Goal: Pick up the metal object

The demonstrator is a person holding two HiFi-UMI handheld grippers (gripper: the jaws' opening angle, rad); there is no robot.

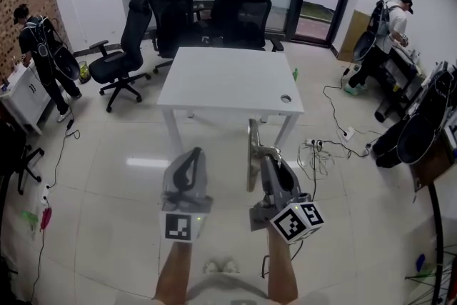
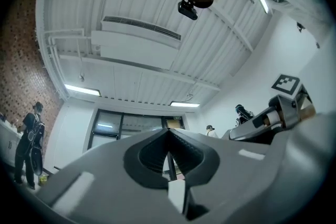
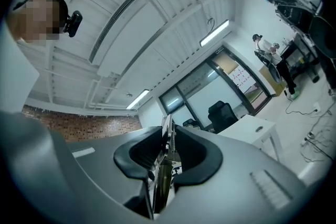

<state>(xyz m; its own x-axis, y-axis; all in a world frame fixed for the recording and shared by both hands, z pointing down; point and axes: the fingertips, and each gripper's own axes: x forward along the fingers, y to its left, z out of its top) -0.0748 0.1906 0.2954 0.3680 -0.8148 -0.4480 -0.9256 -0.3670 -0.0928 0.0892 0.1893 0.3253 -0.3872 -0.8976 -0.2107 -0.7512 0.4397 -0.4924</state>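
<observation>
The metal object (image 1: 252, 153) is a long silvery bar with a bent arm. It hangs upright in the air in front of the white table (image 1: 228, 78). My right gripper (image 1: 268, 159) is shut on its bent part. In the right gripper view the metal object (image 3: 166, 157) shows as a thin edge pinched between the dark pads, with my right gripper (image 3: 168, 131) pointing up toward the ceiling. My left gripper (image 1: 194, 155) is held beside it at the left, shut, with nothing in it. In its own view my left gripper (image 2: 168, 132) also points upward, its pads together.
Black office chairs (image 1: 125, 46) stand behind and left of the table. Cables and a power strip (image 1: 318, 146) lie on the tiled floor at the right. One person (image 1: 43, 53) works at the far left and another person (image 1: 389, 28) at the far right beside dark equipment (image 1: 421, 128).
</observation>
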